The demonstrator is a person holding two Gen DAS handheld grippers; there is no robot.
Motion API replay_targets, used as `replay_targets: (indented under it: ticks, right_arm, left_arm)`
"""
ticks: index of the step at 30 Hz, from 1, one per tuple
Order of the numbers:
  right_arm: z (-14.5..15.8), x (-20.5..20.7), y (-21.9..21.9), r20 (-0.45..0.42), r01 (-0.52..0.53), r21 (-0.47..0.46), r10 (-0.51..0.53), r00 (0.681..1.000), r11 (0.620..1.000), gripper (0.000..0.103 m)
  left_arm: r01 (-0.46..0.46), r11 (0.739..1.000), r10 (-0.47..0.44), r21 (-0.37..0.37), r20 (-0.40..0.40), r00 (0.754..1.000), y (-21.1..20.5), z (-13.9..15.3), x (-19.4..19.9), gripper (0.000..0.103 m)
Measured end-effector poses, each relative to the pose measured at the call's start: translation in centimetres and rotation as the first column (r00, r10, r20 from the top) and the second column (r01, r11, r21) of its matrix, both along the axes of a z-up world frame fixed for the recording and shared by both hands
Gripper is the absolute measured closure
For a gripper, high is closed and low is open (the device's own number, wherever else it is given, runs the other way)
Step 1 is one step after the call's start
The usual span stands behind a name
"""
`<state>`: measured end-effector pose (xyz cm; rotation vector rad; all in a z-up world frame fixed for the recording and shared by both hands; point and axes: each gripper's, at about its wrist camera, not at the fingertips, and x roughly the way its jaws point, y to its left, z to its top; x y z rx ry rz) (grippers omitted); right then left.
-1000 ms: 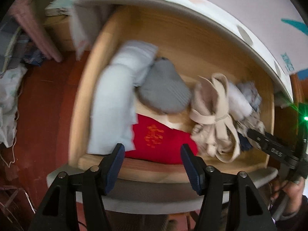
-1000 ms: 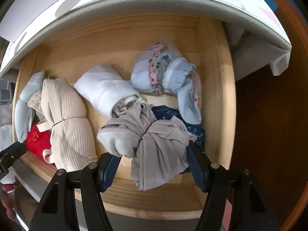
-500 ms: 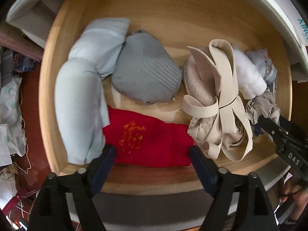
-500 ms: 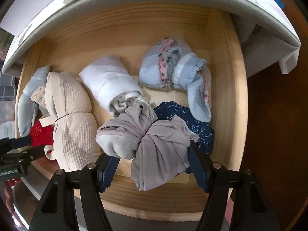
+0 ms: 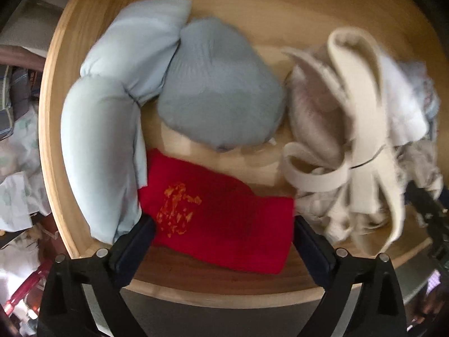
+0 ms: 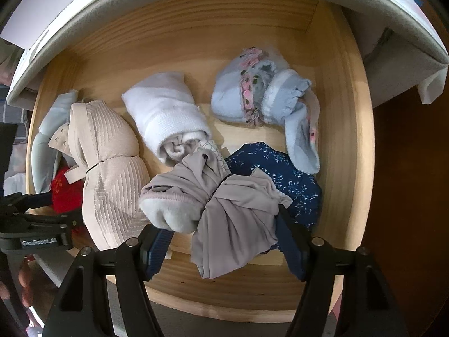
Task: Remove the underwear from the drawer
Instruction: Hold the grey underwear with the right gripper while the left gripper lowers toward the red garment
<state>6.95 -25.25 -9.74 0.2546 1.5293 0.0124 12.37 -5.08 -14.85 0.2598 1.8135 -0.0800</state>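
The left gripper points down into the open wooden drawer with its jaws spread wide, having just been opening; the folded red underwear lies between the two pads at the drawer's front edge, and the pads stand at its left and right ends without squeezing it. The right gripper also points down, its jaws partly apart on either side of a knotted grey-mauve garment; the cloth bulges over and past both pads, and whether the pads press on it or merely flank it is hard to say from this angle. Just behind that garment lies a dark blue piece with small white flecks. Further in, a rolled white towel-like cloth sits at the middle and a pale blue fleece item with pink floral trim sits toward the right wall. On the drawer's left side, beyond the red underwear, a beige bra is bundled with its straps looped, a grey padded cup lies beside it, and a pale blue padded bra curves along the left wall. The left view is blurred.
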Motion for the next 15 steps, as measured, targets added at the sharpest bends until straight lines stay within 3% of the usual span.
replay_targets:
  ticks: [2, 5, 9, 15]
  right_arm:
    - [-0.1, 0.0, 0.0, -0.001, -0.001, 0.001, 0.001, 1.0, 1.0, 0.036]
    - [0.0, 0.0, 0.1, -0.002, 0.001, 0.002, -0.001, 1.0, 1.0, 0.036]
    - [-0.1, 0.1, 0.1, -0.003, 0.0, 0.002, 0.0, 1.0, 1.0, 0.036]
    - [-0.1, 0.1, 0.1, -0.002, 0.003, 0.006, -0.003, 1.0, 1.0, 0.036]
  left_arm:
    - [0.039, 0.999, -0.039, 0.035, 0.001, 0.999, -0.3, -0.5, -0.5, 0.006]
    - [0.078, 0.993, -0.081, 0.087, 0.025, 0.996, -0.8, -0.6, -0.8, 0.023]
    - [0.061, 0.995, -0.066, 0.079, 0.059, 0.996, -0.6, 0.5, -0.7, 0.05]
    - [0.028, 1.0, -0.029, 0.014, 0.092, 0.995, 0.2, 2.7, -1.3, 0.061]
